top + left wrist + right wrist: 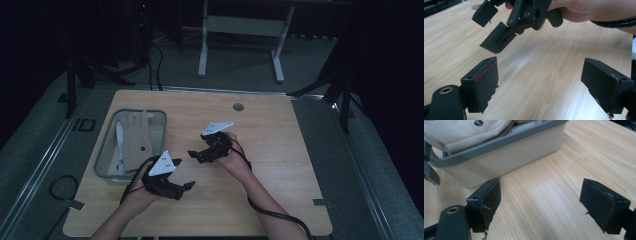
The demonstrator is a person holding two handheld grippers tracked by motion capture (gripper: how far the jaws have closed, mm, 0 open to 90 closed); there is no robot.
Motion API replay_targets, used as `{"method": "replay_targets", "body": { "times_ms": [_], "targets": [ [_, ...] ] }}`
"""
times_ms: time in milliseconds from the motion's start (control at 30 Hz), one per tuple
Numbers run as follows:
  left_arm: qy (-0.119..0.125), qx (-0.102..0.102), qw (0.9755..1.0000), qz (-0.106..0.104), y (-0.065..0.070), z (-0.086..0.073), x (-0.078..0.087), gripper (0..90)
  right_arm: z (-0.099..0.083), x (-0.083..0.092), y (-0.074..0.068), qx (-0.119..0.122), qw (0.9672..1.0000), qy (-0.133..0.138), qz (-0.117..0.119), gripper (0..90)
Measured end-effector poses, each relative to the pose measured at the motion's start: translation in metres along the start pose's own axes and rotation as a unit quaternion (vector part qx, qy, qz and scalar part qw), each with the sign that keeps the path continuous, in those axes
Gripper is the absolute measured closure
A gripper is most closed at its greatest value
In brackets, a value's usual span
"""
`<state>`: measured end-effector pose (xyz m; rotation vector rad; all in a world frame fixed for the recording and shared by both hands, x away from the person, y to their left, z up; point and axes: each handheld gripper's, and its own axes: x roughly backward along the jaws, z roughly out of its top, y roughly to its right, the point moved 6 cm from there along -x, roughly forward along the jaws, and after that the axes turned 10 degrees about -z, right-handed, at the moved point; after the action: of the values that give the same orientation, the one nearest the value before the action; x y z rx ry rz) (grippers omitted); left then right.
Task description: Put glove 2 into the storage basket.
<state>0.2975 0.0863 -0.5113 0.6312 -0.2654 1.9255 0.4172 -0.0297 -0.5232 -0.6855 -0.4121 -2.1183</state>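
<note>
On the wooden tabletop point(280, 165) two hand-held grippers hover close together near the middle. The left gripper point(187, 186) sits at the near left, just off the near right corner of a clear bin point(102, 155); its jaws stand wide apart with nothing between them (the left gripper view shows bare wood in the gap). The right gripper point(194, 155) is a little farther and to the right, pointing left toward the bin, and its jaws are also spread wide and empty, with only tabletop between the pads in the right gripper view. Neither gripper touches the bin or anything in it.

The bin stands on the left part of the tabletop, well back from the near edge. Inside it lies a beige cloth point(136, 137), flat and lengthwise, with a dark button (plain in the right gripper view point(478, 123)). A white strip point(120, 145) lies along the cloth's left side, also in the bin. A cable point(272, 212) trails from the right gripper past the forearm.
</note>
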Motion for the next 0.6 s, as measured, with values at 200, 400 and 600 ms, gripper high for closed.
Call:
{"method": "replay_targets", "body": {
  "times_ms": [200,400,600],
  "targets": [
    [0.006,-0.001,0.9998,-0.019,0.007,-0.006,-0.017,14.6,-0.020,0.002,0.006,0.003,1.0000,-0.003,-0.003,16.9],
    [-0.003,-0.002,0.9991,-0.043,0.013,-0.014,-0.036,14.7,-0.040,0.006,0.013,-0.005,1.0000,-0.006,-0.004,16.8],
    [-0.003,0.000,0.9983,-0.059,0.018,-0.019,-0.052,14.7,-0.058,0.008,0.017,-0.005,0.9999,-0.003,-0.010,16.0]
  ]
}}
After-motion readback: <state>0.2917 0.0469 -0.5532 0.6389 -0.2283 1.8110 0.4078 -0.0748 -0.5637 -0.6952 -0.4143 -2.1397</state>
